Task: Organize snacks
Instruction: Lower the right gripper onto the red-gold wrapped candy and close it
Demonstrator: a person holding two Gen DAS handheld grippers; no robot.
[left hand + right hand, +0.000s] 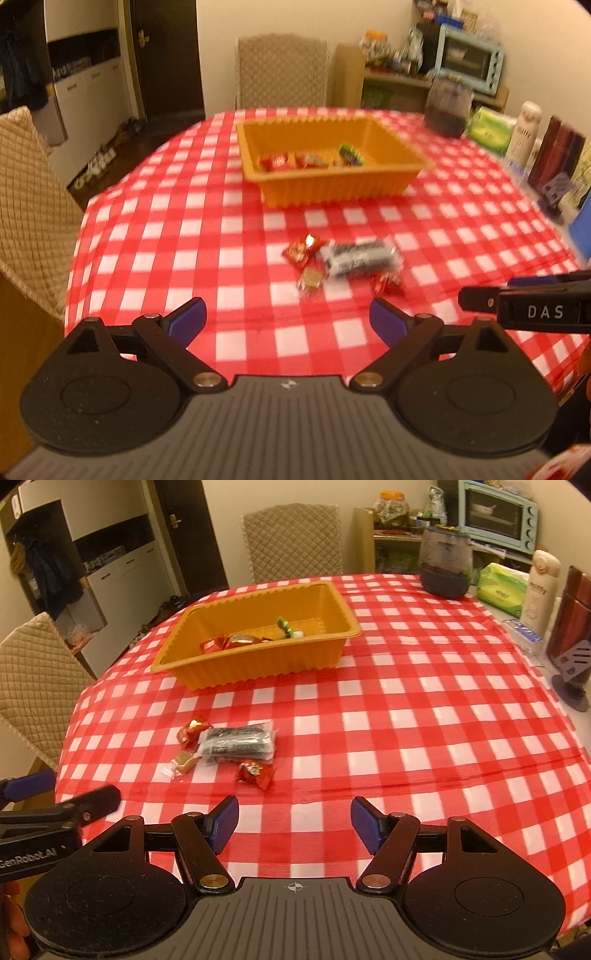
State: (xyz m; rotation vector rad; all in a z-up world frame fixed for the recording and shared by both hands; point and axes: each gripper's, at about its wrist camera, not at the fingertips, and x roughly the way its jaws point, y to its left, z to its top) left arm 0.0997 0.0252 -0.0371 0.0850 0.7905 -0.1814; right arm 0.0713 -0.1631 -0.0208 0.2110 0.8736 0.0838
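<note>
An orange tray (332,186) (258,666) stands on the red checked tablecloth and holds several wrapped snacks (310,159) (236,641). In front of it lie loose snacks: a black-and-clear pack (356,258) (238,744), a red candy (303,249) (192,729), a gold candy (310,281) (183,762) and another red candy (388,285) (255,772). My left gripper (288,322) is open and empty, just short of the loose snacks. My right gripper (294,825) is open and empty, to their right and nearer the table edge.
A dark jar (445,563), a green tissue pack (502,587), a white bottle (540,587) and a dark box (574,613) line the table's right side. Quilted chairs stand at the far side (295,535) and left (33,675).
</note>
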